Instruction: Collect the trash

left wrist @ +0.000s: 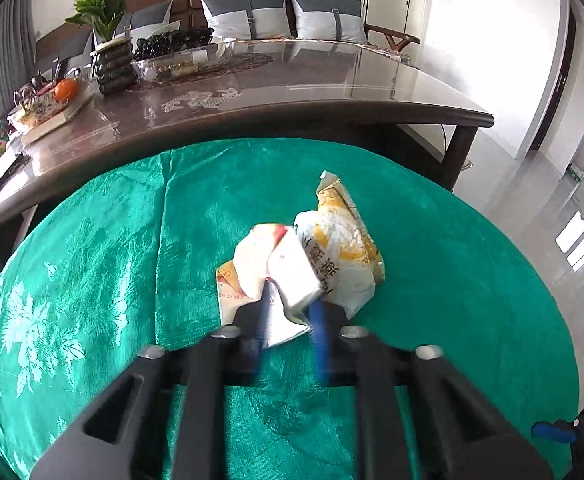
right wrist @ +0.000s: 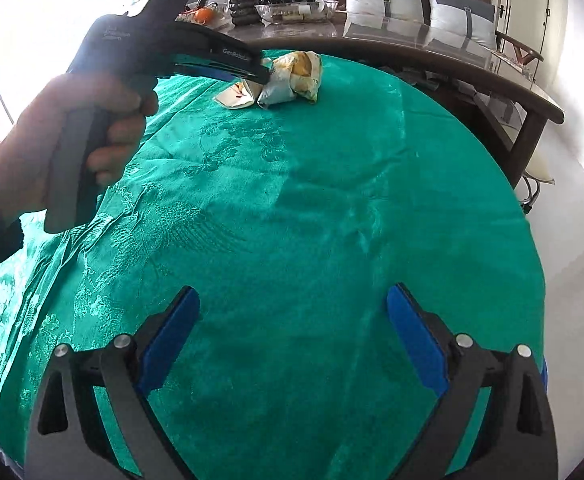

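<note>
The trash here is a crumpled snack wrapper [left wrist: 332, 256], white with yellow and orange print, lying on the green tablecloth [left wrist: 104, 264] toward the far side of the round table, close to the long dark dining table [left wrist: 292, 92] behind it. The left gripper [left wrist: 288, 312] has its blue pads pinched shut on the near edge of the wrapper, with a fold of the film bunched between them. From the right wrist view the same wrapper [right wrist: 292, 76] sits just under the nose of that left gripper [right wrist: 266, 74], held by the person's hand [right wrist: 72, 136]. I'd judge the wrapper to be almost weightless, soft and crinkly, with a slick film surface that could slide out of a shallow pinch; a bunched fold like the one now taken looks a safer hold than a single flat edge, and nothing about it is fragile. The right gripper [right wrist: 292, 332] hangs over bare cloth at the near side, well apart from the wrapper, jaws spread wide with nothing between them. I see no bin or bag for the trash in either view. The only containers are on the long table: a glass bowl [left wrist: 184, 62] holding dark fruit, grapes by the look of them, and a dark ribbed vase [left wrist: 114, 66] with a green plant.
</note>
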### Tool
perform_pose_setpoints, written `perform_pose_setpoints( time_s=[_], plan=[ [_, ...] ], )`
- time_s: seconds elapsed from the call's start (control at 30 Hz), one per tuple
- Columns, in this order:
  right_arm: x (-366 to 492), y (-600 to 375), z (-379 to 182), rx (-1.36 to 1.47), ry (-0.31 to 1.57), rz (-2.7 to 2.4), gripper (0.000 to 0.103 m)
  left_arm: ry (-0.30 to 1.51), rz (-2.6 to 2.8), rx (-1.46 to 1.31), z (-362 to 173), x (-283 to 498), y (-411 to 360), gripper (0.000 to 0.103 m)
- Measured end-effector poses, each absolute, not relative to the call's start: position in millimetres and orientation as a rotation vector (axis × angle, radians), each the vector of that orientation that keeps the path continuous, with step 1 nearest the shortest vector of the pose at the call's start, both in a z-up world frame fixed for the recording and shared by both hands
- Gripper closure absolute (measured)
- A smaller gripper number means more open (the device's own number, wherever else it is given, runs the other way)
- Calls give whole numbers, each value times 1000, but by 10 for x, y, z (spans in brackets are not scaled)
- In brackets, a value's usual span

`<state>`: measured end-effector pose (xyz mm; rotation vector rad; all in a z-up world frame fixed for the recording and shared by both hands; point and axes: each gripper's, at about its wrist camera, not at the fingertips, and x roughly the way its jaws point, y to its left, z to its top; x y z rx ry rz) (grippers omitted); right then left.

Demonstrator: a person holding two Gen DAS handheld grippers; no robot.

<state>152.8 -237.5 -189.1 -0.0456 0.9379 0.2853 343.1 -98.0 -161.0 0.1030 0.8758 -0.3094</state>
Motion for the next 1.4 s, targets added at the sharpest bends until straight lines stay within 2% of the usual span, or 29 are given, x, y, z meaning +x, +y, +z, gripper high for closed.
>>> perform_pose_setpoints(
  time_s=[0.3,0.53,0.6,0.63,0.67,0.7,0.73,0.93,1.17,1.4],
  plan=[
    [1555,-2392,-1902,-31,939,289,10,850,-306,115,-1378,2679,-420,95],
    [1559,-2309,-1927,-82,949,268,8,916,-303,78,-1482,2107,39,93],
    [1559,-2307,-1925,-85,949,266,8,912,-301,76,-1507,2056,99,75],
    [1558,-2305,-1926,-81,949,268,8,907,-298,77,-1518,2033,125,45],
    [1552,-2303,-1924,-79,949,269,8,892,-286,77,-1526,1999,160,19],
    [1549,-2301,-1923,-79,949,269,8,882,-279,80,-1536,1977,180,12],
    [1548,-2299,-1922,-80,950,269,8,885,-281,91,-1562,1964,188,9],
    [1822,-2325,-1817,-76,988,276,8,943,-317,157,-1798,1992,160,8],
    [2870,-2301,-1521,-32,925,253,8,958,-311,101,-1887,2072,251,5],
    [3694,-1777,-1673,-38,958,264,9,966,-283,151,-1926,2065,174,4]
  ],
)
